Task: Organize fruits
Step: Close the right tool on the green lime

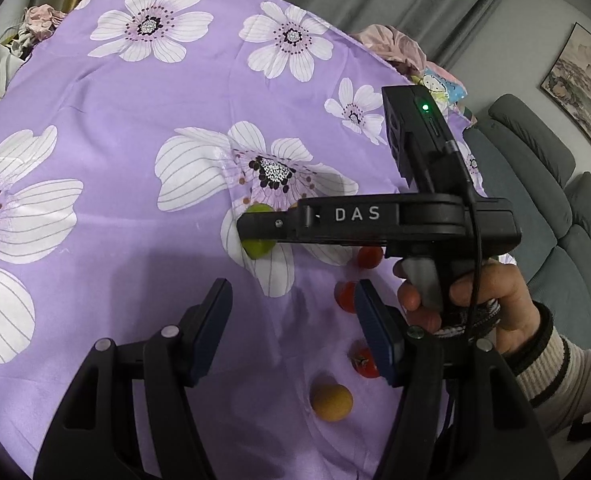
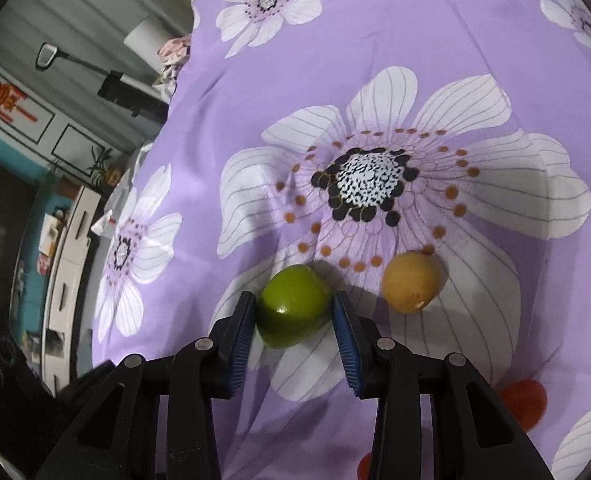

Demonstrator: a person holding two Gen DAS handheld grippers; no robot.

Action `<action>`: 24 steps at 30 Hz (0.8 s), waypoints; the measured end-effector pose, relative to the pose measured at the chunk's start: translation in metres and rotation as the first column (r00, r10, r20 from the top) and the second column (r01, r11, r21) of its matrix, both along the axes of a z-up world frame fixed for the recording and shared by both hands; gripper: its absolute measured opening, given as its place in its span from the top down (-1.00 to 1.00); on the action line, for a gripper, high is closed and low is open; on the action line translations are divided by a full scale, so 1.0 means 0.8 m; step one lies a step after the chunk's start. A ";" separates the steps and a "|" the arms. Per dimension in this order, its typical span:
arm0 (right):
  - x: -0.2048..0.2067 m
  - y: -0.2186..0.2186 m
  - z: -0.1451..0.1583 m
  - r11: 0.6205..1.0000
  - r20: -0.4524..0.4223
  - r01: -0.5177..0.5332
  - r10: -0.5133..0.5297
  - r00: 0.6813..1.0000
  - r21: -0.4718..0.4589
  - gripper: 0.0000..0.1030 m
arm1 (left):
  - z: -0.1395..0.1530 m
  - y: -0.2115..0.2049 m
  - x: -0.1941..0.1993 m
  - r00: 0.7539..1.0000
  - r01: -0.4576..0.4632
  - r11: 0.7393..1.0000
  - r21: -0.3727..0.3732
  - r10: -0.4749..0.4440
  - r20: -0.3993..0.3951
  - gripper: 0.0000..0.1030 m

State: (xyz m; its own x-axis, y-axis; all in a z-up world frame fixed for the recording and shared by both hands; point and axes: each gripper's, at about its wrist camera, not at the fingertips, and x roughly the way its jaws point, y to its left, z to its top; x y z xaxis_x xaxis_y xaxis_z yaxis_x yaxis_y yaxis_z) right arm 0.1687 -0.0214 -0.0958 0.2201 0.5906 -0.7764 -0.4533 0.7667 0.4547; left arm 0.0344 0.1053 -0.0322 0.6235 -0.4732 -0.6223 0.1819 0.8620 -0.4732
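Observation:
A green round fruit (image 2: 293,312) lies on the purple flowered cloth (image 2: 375,60), and both blue pads of my right gripper (image 2: 292,300) press its sides. Just right of it rests a yellow-orange fruit (image 2: 411,282). In the left wrist view the right gripper (image 1: 255,228) reaches in from the right, held by a hand (image 1: 491,300), and covers the middle of the green fruit (image 1: 259,250). My left gripper (image 1: 292,286) hovers open over the cloth with nothing between its fingers. Three red tomatoes (image 1: 369,256) (image 1: 345,296) (image 1: 365,362) and another yellow fruit (image 1: 331,402) lie near its right finger.
The cloth (image 1: 95,120) covers a round table. A grey sofa (image 1: 555,208) stands on the right beyond its edge, and crumpled fabric (image 1: 395,46) lies at the far rim. More red fruit (image 2: 523,402) shows at the lower right of the right wrist view.

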 end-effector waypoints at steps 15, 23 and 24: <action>-0.059 -0.087 -0.007 0.998 -0.073 -0.056 0.058 0.996 0.026 0.21 | -0.010 -0.089 0.004 0.976 0.220 0.962 0.165 -0.217 -0.033 -0.21; -0.060 -0.104 -0.014 0.995 -0.112 0.013 -0.002 0.994 0.097 0.21 | -0.026 -0.105 0.024 0.976 0.215 0.958 0.190 -0.201 -0.088 -0.12; -0.058 -0.105 -0.015 0.994 -0.114 0.021 -0.008 0.993 0.105 0.21 | -0.027 -0.105 0.024 0.976 0.212 0.959 0.190 -0.198 -0.090 -0.08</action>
